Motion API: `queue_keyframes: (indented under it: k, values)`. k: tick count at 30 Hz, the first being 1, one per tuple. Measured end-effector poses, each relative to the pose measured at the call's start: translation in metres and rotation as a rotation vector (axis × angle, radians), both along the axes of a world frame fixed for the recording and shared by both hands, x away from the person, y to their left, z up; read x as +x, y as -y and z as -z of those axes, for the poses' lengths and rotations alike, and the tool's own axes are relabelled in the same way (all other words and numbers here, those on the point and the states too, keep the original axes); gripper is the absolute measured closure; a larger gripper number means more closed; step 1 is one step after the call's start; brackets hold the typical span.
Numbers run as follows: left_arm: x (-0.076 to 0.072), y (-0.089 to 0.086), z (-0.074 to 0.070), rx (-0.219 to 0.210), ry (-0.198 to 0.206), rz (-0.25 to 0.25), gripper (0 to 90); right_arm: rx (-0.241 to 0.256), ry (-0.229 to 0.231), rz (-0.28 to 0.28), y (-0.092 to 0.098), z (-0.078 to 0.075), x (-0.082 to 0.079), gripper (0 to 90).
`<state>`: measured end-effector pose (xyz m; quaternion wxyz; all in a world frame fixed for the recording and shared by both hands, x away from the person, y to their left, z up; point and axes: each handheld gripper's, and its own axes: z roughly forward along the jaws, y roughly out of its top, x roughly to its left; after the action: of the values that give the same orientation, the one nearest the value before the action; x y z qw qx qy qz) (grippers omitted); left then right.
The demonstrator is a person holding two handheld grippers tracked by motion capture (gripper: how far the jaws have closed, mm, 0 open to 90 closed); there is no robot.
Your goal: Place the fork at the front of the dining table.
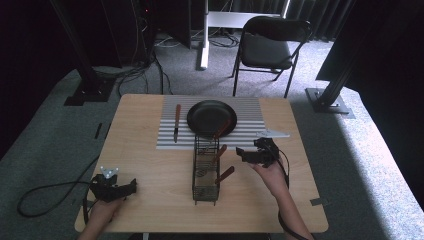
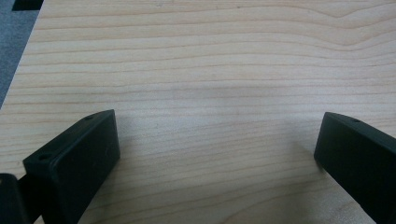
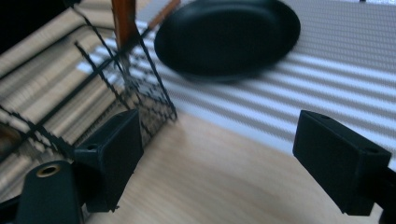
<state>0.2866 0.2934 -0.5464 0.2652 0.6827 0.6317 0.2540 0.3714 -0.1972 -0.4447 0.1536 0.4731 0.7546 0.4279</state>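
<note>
At the left near edge of the desk (image 1: pixel 150 170), the left hand-held gripper (image 1: pixel 131 186) is resting low over bare wood, well apart from everything else. In the left gripper view its jaws are standing wide apart with nothing between them, only wood grain beneath.

Farther in, a knife (image 1: pixel 176 122) with a brown handle is lying on the left part of the striped placemat (image 1: pixel 250 127), just beside the black plate (image 1: pixel 212 118) that is sitting at the mat's middle.

In front of the plate, a black wire cutlery basket (image 1: pixel 205 172) is standing on the wood, its far end touching the mat's near edge. Three brown-handled utensils (image 1: pixel 224 174) are leaning out of it toward the right.

Just right of the basket, the right hand-held gripper (image 1: pixel 240 153) is hovering, pointed at the basket. Its jaws are released and wide, holding nothing; in the right gripper view the left jaw is sitting close beside the basket's mesh corner (image 3: pixel 154 100), with the plate (image 3: pixel 229 35) beyond.
</note>
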Motion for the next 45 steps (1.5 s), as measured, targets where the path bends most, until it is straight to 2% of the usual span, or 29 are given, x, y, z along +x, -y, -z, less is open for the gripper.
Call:
queue_keyframes:
  k: [4, 10, 12, 19, 23, 25, 27, 28, 32, 35, 38, 42, 45]
  values:
    - [0.0, 0.0, 0.0, 0.0, 0.0, 0.0, 0.0, 0.038, 0.009, -0.021, -0.008, -0.011, 0.008, 15.3]
    - [0.0, 0.0, 0.0, 0.0, 0.0, 0.0, 0.0, 0.07, 0.03, -0.052, -0.022, -0.02, 0.018, 15.4]
    - [0.0, 0.0, 0.0, 0.0, 0.0, 0.0, 0.0, 0.074, 0.029, -0.059, -0.028, -0.022, 0.022, 19.5]
    - [0.0, 0.0, 0.0, 0.0, 0.0, 0.0, 0.0, 0.091, 0.003, -0.058, -0.045, -0.022, 0.037, 22.8]
    - [0.0, 0.0, 0.0, 0.0, 0.0, 0.0, 0.0, 0.093, 0.002, -0.06, -0.054, -0.02, 0.041, 31.0]
    - [0.0, 0.0, 0.0, -0.001, 0.0, 0.001, 0.0, 0.103, -0.006, -0.057, -0.058, -0.019, 0.042, 39.2]
    - [0.0, 0.0, 0.0, -0.001, 0.0, 0.0, 0.0, 0.107, -0.01, -0.057, -0.058, -0.018, 0.043, 41.9]
    - [0.0, 0.0, 0.0, 0.0, 0.0, 0.001, 0.0, 0.124, -0.026, -0.051, -0.06, -0.016, 0.044, 49.9]
    - [0.0, 0.0, 0.0, 0.0, 0.0, 0.001, 0.0, 0.156, -0.028, -0.057, -0.061, -0.012, 0.041, 64.0]
    - [0.0, 0.0, 0.0, 0.0, 0.0, 0.001, 0.0, 0.149, -0.026, -0.071, -0.064, -0.012, 0.039, 71.1]
    - [0.0, 0.0, 0.0, -0.001, 0.0, 0.0, 0.0, 0.155, -0.016, -0.095, -0.065, -0.012, 0.037, 74.8]
    - [0.0, 0.0, 0.0, 0.0, 0.0, 0.0, 0.0, 0.155, -0.007, -0.094, -0.065, -0.011, 0.036, 76.4]
    - [0.0, 0.0, 0.0, -0.001, 0.0, 0.0, 0.0, 0.175, -0.012, -0.092, -0.063, -0.011, 0.037, 77.2]
